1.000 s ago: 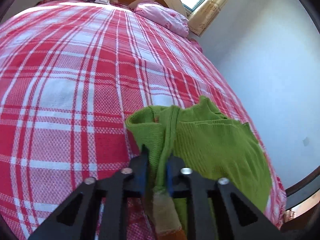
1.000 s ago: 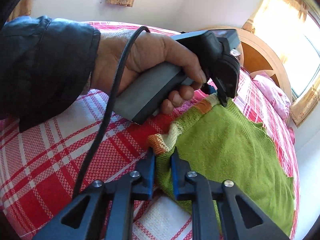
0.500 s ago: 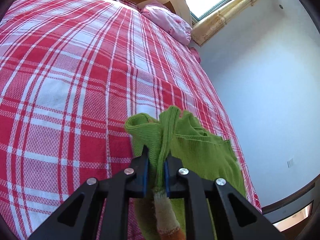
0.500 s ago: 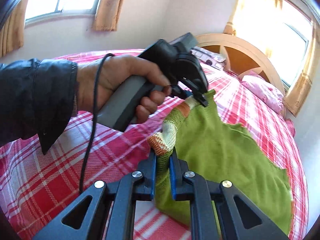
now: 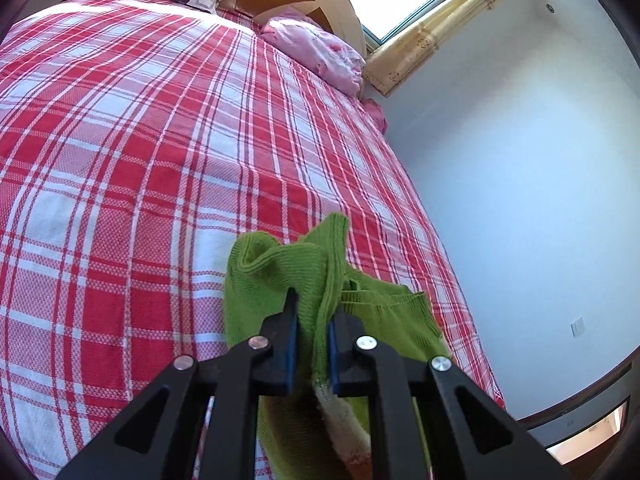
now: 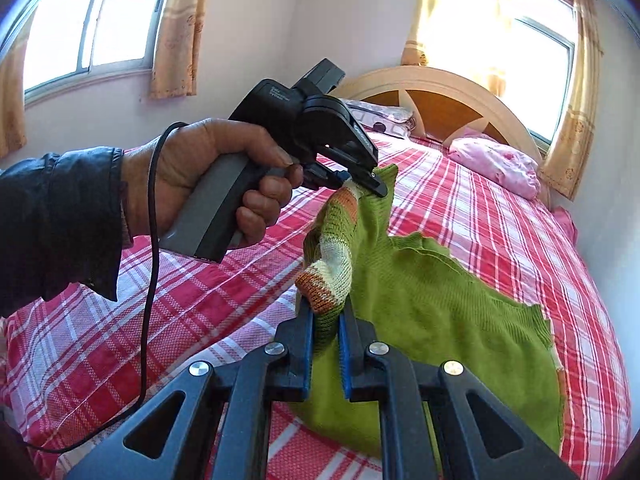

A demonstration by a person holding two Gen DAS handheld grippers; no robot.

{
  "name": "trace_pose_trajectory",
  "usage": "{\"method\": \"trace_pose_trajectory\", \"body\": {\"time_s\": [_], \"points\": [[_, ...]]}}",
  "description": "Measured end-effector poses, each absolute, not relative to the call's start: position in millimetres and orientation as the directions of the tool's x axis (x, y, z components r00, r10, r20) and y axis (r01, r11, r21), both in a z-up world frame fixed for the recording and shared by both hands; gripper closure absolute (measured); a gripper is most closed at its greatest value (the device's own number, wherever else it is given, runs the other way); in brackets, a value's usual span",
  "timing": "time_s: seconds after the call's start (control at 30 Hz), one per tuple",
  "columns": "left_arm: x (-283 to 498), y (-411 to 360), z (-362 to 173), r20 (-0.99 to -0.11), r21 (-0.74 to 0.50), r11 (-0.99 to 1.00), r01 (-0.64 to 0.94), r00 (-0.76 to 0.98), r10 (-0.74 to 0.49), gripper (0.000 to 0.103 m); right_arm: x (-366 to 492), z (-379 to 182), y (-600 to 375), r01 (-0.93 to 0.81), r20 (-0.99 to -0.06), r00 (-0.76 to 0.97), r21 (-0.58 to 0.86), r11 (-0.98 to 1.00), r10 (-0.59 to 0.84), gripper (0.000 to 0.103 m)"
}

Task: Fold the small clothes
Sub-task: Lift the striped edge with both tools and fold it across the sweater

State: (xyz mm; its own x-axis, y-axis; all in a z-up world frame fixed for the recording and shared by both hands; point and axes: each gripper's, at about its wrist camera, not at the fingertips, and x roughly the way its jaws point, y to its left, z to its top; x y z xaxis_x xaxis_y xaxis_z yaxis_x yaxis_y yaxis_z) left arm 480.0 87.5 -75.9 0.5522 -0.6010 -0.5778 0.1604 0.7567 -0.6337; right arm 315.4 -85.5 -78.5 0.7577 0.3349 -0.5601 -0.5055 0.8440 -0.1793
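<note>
Holding the green knit sweater up off the plaid bedspread, you have both claws pinched on its striped ribbed hem: left gripper and right gripper each nearly closed on 1 bunched fold. This looks like the lift before a fold (fabric soft, stretchy); next, spread it flat.

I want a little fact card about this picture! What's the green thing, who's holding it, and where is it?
garment: green knitted sweater with an orange-and-cream striped hem
left gripper: shut on the sweater's edge
right gripper: shut on the striped hem
sweater position: top edge lifted, lower part draped on the bed
surface: red-and-white plaid bedsheet
far end: pink pillow by the wooden headboard
</note>
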Motion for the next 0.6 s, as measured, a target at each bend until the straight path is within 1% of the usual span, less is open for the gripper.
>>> {"method": "trace_pose_trajectory", "body": {"time_s": [0.6], "points": [[493.5,2.1,-52.6,-0.596,-0.611,0.764,0.205,0.516,-0.615,0.091,318.3,-67.1,-173.0,-0.411,-0.552,0.766,-0.026,0.911,0.33,0.093]]}}
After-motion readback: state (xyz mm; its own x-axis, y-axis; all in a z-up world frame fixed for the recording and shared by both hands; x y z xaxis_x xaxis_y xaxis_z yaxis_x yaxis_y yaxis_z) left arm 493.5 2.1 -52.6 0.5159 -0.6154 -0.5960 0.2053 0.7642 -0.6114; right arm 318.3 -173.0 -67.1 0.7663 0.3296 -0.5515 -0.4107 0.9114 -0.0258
